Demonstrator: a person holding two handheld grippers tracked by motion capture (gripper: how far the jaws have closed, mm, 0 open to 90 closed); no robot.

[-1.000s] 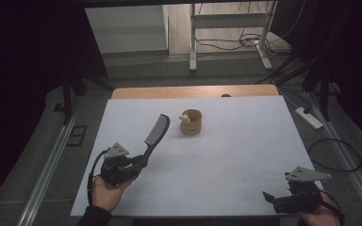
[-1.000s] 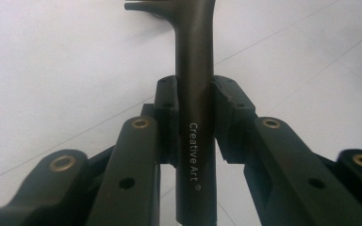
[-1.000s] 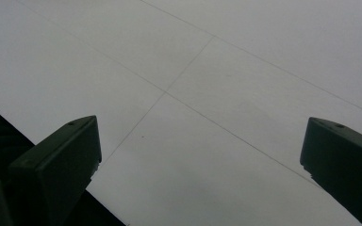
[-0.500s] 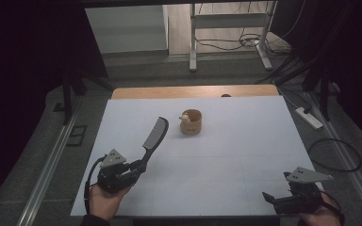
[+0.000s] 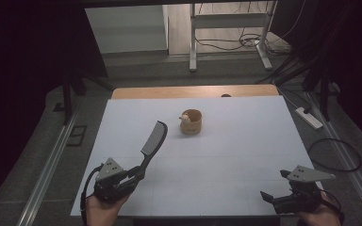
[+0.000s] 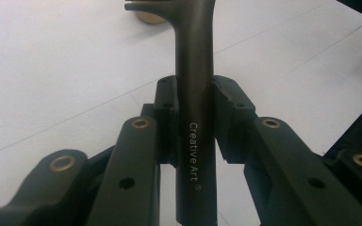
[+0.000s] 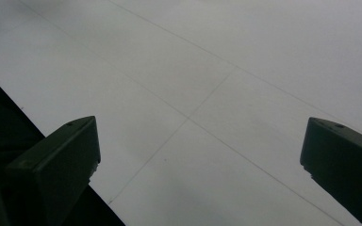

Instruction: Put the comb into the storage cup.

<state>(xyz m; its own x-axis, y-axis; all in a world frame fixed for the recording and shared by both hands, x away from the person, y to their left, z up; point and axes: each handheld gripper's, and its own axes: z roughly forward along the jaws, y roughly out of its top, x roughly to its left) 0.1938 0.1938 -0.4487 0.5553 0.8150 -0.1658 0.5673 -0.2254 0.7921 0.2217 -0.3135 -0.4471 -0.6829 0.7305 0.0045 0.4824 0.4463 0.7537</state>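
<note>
Left claw pinches the black comb tight by its thin handle near the table's front left, which looks light, stiff and a bit slippery, so holding low on the handle seems best, while the right claw sits wide open.

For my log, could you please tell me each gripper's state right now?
Left gripper: shut on the black plastic comb, held by its handle.
Right gripper: open, empty.

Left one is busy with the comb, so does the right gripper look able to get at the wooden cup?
Probably yes: the right gripper is open, with bare table between it and the wooden cup.
</note>
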